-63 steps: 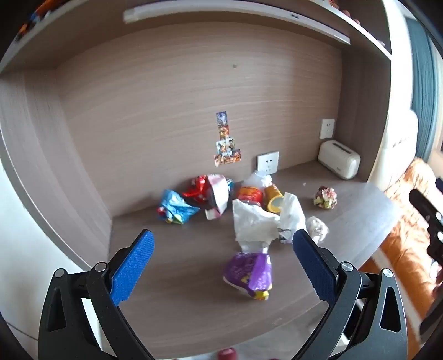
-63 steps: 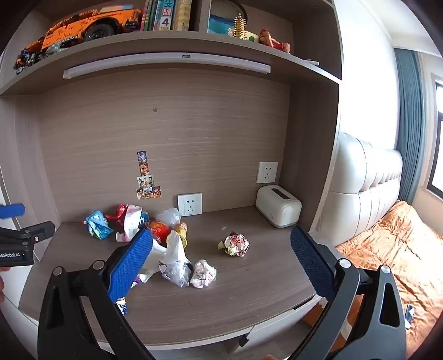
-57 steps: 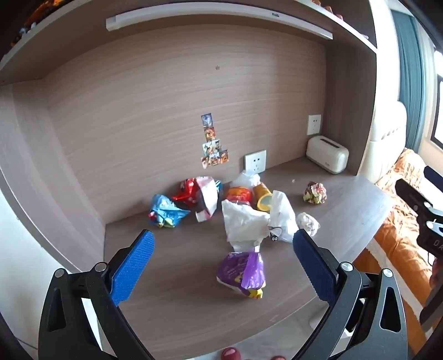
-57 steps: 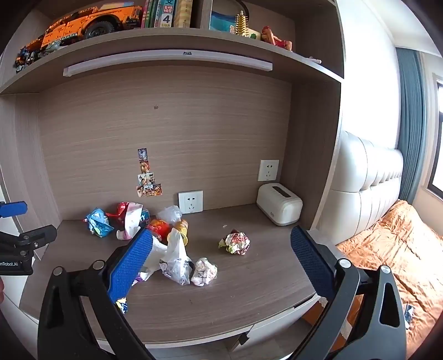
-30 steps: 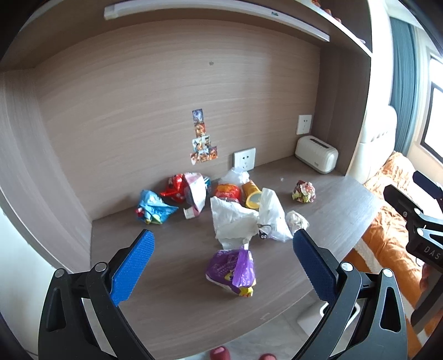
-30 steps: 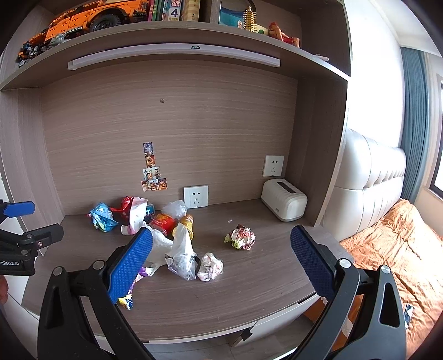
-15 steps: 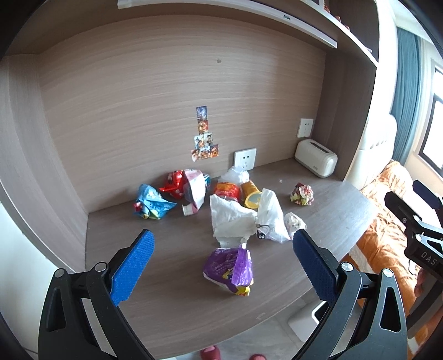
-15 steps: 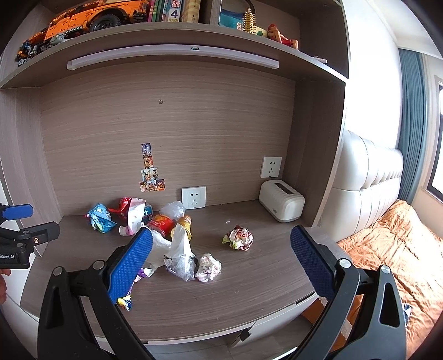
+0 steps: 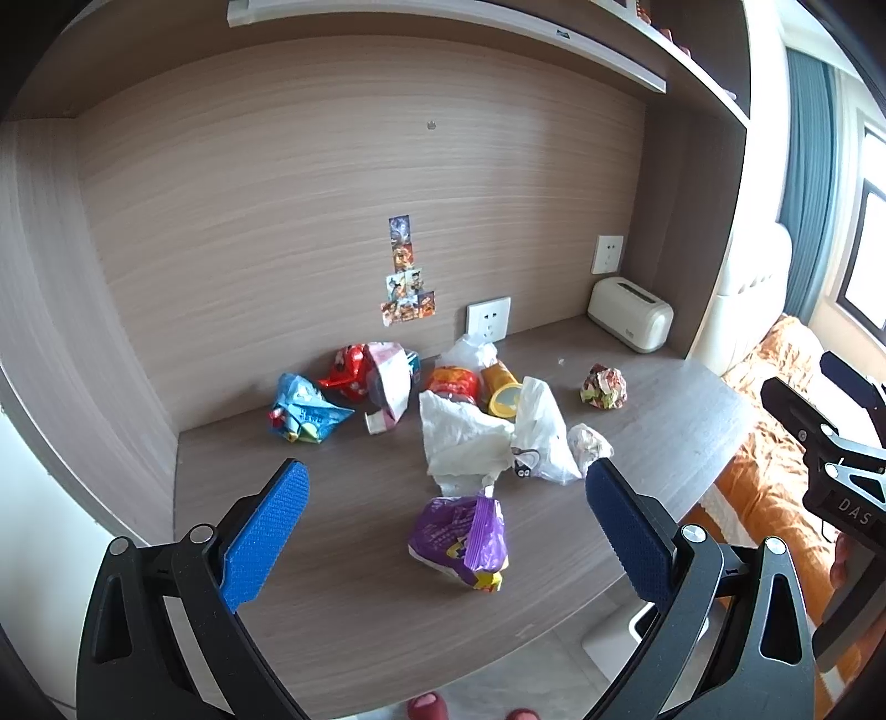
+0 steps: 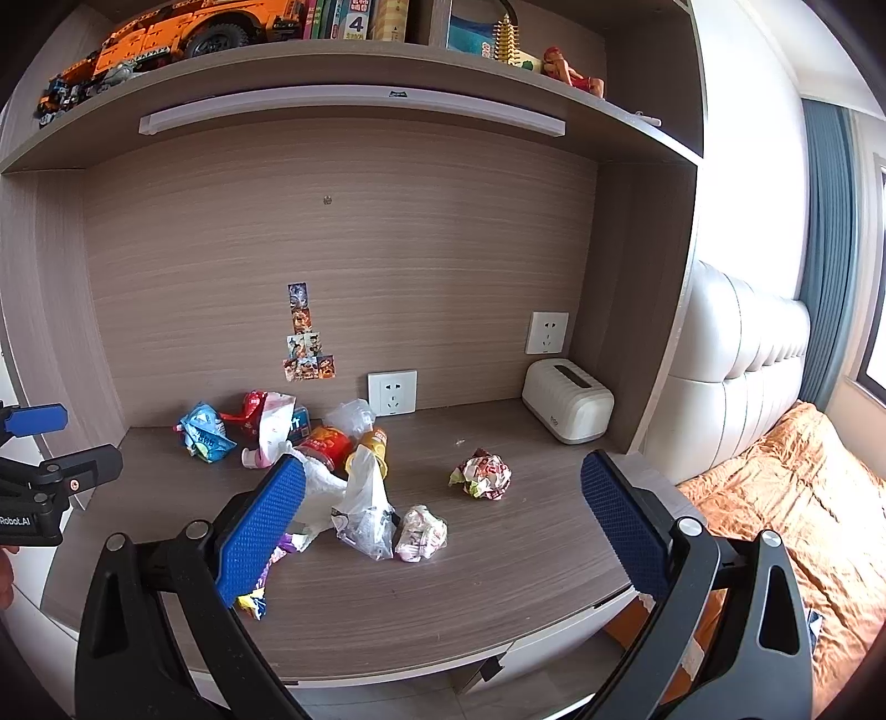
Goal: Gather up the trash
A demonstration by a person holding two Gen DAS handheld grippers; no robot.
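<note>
Trash lies scattered on a wooden desk (image 9: 343, 587). A purple snack bag (image 9: 459, 540) is nearest. Behind it are a white plastic bag (image 9: 462, 443), a clear bag (image 9: 540, 437), a small crumpled paper ball (image 9: 590, 443), a colourful paper ball (image 9: 603, 386), an orange cup (image 9: 501, 385), a red wrapper (image 9: 351, 371) and a blue wrapper (image 9: 302, 412). My left gripper (image 9: 443, 531) is open and empty, in front of the desk. My right gripper (image 10: 440, 515) is open and empty, facing the paper balls (image 10: 480, 474).
A white toaster (image 10: 567, 407) stands at the back right of the desk. Wall sockets (image 10: 392, 392) and stickers (image 10: 304, 343) are on the back panel. A shelf with toys and books (image 10: 332, 22) runs overhead. A bed with an orange cover (image 10: 792, 487) is to the right.
Both grippers have drawn back a little from the desk and shifted; the trash sits slightly smaller in view. Jaws stayed open. Nothing on the desk moved.
</note>
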